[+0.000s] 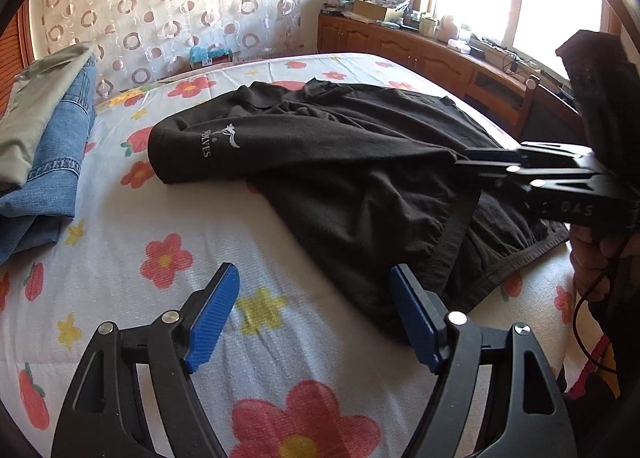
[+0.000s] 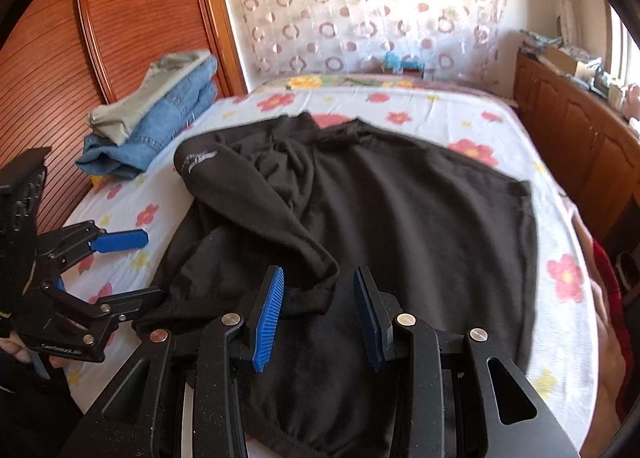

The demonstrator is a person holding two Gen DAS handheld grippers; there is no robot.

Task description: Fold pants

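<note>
Black pants (image 2: 400, 217) lie spread on the floral bedsheet (image 1: 120, 338), one leg flopped across, so left gripper (image 1: 316, 318) hovers open at their near hem, right gripper (image 2: 318, 314) half-open over them, gripping nothing.

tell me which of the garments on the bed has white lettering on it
The black pants spread across the middle of the bed, with a white logo on the folded-over leg. The blue jeans and grey-green garment stacked at the side show none.

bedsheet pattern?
White bedsheet with red and yellow flowers; clearest in left wrist view.
</note>
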